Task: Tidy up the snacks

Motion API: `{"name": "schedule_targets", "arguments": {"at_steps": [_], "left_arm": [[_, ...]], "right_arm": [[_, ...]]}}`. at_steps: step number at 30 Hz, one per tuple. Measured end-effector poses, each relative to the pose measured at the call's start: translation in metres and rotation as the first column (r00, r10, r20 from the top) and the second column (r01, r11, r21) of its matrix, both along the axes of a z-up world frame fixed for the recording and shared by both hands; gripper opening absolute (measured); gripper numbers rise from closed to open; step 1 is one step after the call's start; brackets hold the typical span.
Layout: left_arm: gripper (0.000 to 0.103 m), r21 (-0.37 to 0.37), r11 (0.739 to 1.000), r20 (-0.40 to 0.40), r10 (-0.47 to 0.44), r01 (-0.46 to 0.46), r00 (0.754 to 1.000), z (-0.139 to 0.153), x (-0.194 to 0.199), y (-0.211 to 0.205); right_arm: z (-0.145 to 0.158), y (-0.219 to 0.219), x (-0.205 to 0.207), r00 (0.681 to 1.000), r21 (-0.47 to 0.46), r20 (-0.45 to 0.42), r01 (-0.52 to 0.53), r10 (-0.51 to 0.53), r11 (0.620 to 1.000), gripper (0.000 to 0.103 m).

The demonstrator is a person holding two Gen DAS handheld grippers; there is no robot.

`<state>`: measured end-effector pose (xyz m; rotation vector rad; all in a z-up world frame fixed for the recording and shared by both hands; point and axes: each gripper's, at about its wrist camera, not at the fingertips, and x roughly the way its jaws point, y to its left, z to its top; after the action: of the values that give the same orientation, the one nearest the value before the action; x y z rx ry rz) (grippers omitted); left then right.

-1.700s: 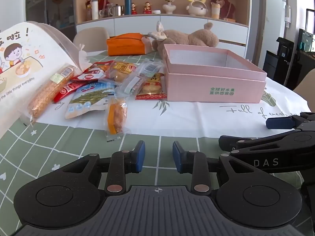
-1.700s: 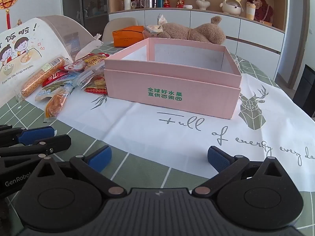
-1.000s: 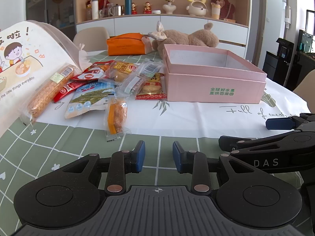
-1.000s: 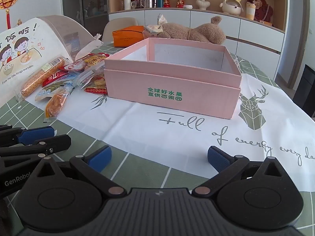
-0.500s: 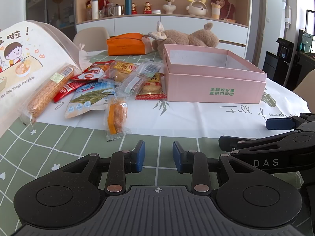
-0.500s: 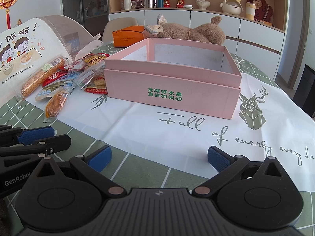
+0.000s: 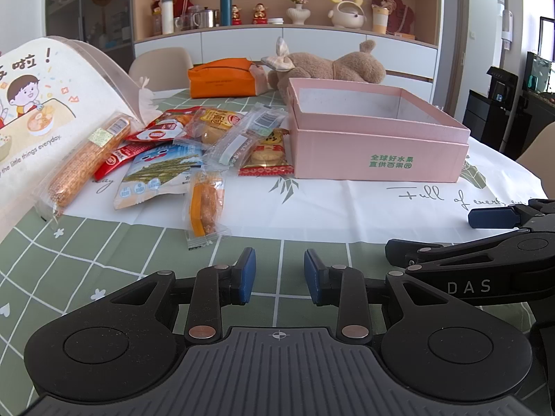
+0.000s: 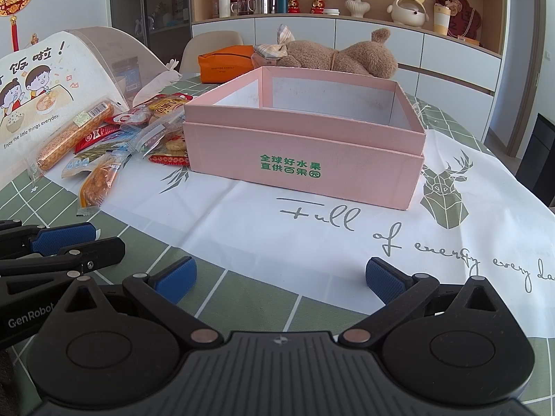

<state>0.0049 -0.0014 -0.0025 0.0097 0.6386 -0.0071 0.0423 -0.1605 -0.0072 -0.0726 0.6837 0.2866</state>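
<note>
A: Starting with nothing packed: the pink box (image 8: 305, 170) stands with no snack showing inside it, and the snacks (image 7: 180, 159) lie in a loose heap just to its left on the white cloth (image 8: 277, 228).

B: And the grippers?

A: Both hover low over the green checked tablecloth (image 7: 104, 253), well short of the heap. The left gripper (image 7: 279, 274) has its jaws only narrowly apart, with nothing between them. The right gripper (image 8: 281, 279) has its jaws spread wide, also holding nothing.

B: So which packet first?

A: I'd take the orange snack packet (image 7: 205, 204); it lies nearest, at the cloth's edge, apart from most of the pile. The left gripper seems better placed. Its gap looks too narrow for the packet's width, so I'd open wider or pinch the crimped end.

B: Any risk?

A: Thin film may slip, and a low approach could snag the cloth. Grip firmly, lift clear, then carry it over the box wall before releasing.
</note>
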Motion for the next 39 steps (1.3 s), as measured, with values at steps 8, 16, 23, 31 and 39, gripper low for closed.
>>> {"name": "schedule_targets", "arguments": {"at_steps": [8,16,23,31,39], "left_arm": [[0.035,0.000,1.000,0.000,0.000,0.000,1.000,-0.0008,0.0016,-0.0005],[0.035,0.001,1.000,0.000,0.000,0.000,1.000,-0.0016,0.0032,-0.0010],[0.035,0.001,1.000,0.000,0.000,0.000,1.000,-0.0024,0.0046,-0.0013],[0.035,0.001,1.000,0.000,0.000,0.000,1.000,-0.0032,0.0062,-0.0018],[0.035,0.002,1.000,0.000,0.000,0.000,1.000,-0.0040,0.0078,-0.0024]], "right_arm": [[0.0001,0.0001,-0.0001,1.000,0.000,0.000,0.000,0.000,1.000,0.103],[0.0001,0.0001,-0.0001,1.000,0.000,0.000,0.000,0.000,1.000,0.103],[0.0001,0.0000,-0.0001,1.000,0.000,0.000,0.000,0.000,1.000,0.103],[0.0001,-0.0001,-0.0002,1.000,0.000,0.000,0.000,0.000,1.000,0.103],[0.0000,-0.0002,-0.0004,1.000,0.000,0.000,0.000,0.000,1.000,0.103]]}}
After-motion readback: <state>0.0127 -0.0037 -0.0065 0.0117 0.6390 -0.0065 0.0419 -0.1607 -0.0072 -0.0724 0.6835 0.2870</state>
